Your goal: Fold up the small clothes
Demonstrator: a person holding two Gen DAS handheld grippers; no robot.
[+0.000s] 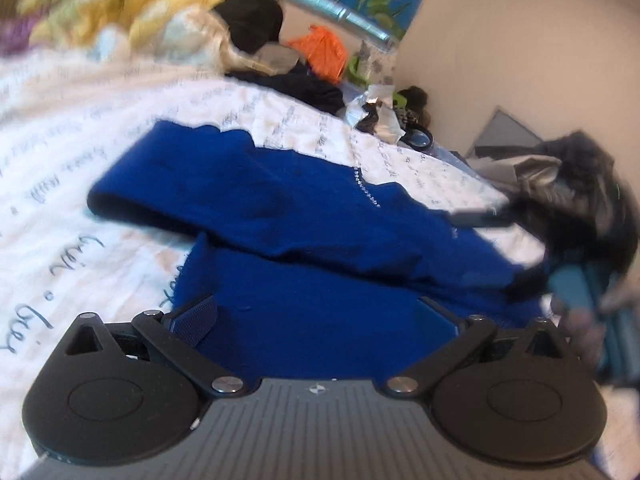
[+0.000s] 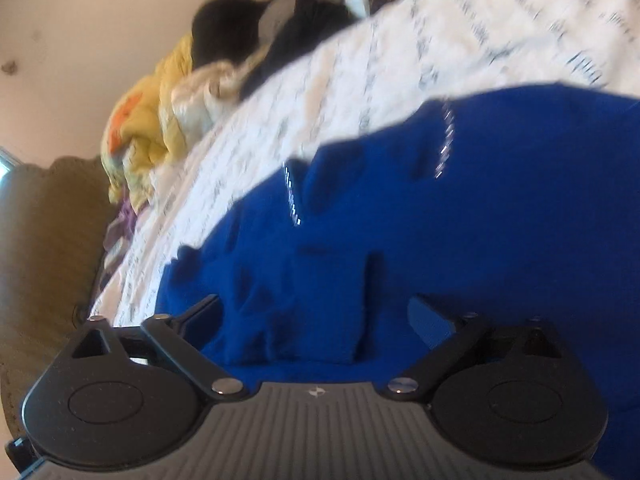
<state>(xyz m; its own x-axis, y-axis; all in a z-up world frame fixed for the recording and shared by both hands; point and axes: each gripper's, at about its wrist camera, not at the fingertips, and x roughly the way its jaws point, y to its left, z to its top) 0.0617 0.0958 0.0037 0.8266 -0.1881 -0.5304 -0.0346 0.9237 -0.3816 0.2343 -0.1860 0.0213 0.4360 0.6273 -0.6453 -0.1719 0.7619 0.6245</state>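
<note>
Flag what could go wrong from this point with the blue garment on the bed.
1. Both tools, left and right, stand open over the blue garment; closing now might pinch several layers where a folded part overlaps the body.
2. The rhinestone trim could snag on a pad.
3. The loose clutter at the far edge of the bedsheet may get dragged in if the garment slides that way.

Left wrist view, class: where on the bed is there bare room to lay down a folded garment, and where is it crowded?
Free: the white printed bedspread left of the blue garment, below the yellow bedding. Crowded: the wall-side clutter and dark pile at right.
</note>
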